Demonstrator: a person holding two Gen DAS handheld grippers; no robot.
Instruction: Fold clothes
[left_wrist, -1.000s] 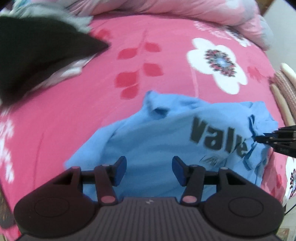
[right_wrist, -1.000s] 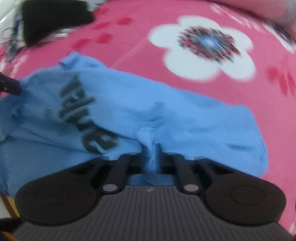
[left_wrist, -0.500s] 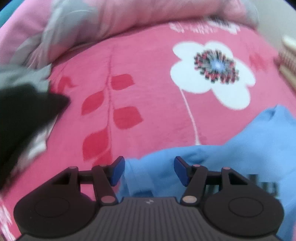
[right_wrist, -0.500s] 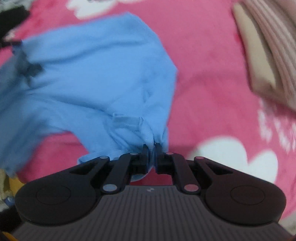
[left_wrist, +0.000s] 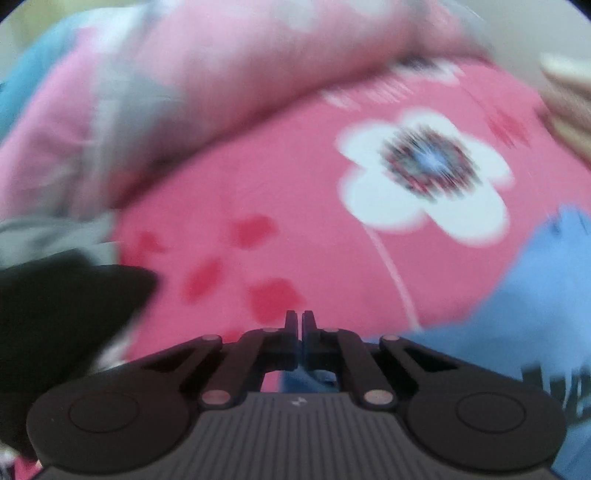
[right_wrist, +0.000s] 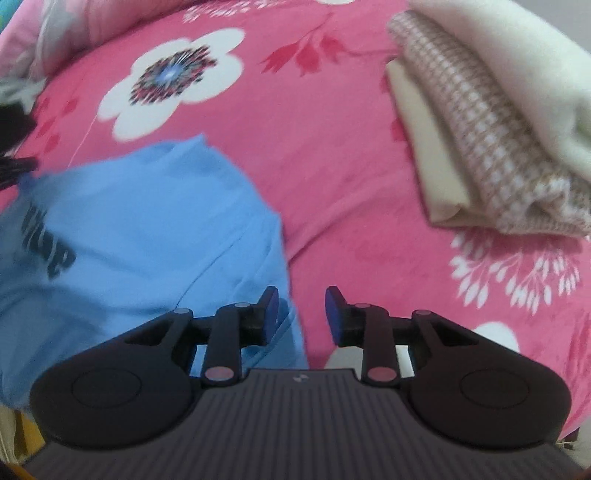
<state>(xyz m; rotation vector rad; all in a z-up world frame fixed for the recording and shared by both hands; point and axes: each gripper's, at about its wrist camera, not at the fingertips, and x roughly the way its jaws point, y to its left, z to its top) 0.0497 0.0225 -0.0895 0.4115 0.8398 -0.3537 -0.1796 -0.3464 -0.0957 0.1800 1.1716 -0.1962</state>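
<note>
Since the earlier frame, left gripper (left_wrist: 299, 320) has just closed, apparently pinching the blue shirt (right_wrist: 140, 229) edge beneath its fingers. Right gripper (right_wrist: 302, 300) has released; fingers part-open, empty. Shirt lies on pink bed (right_wrist: 332, 155), folded clothes (right_wrist: 491, 122) right.

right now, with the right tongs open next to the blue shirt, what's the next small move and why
Probably slide the right tongs left onto the edge of the blue shirt and close. Their jaws have just been opening and hold nothing, while the left tongs are shut, apparently on the shirt's far corner.
</note>
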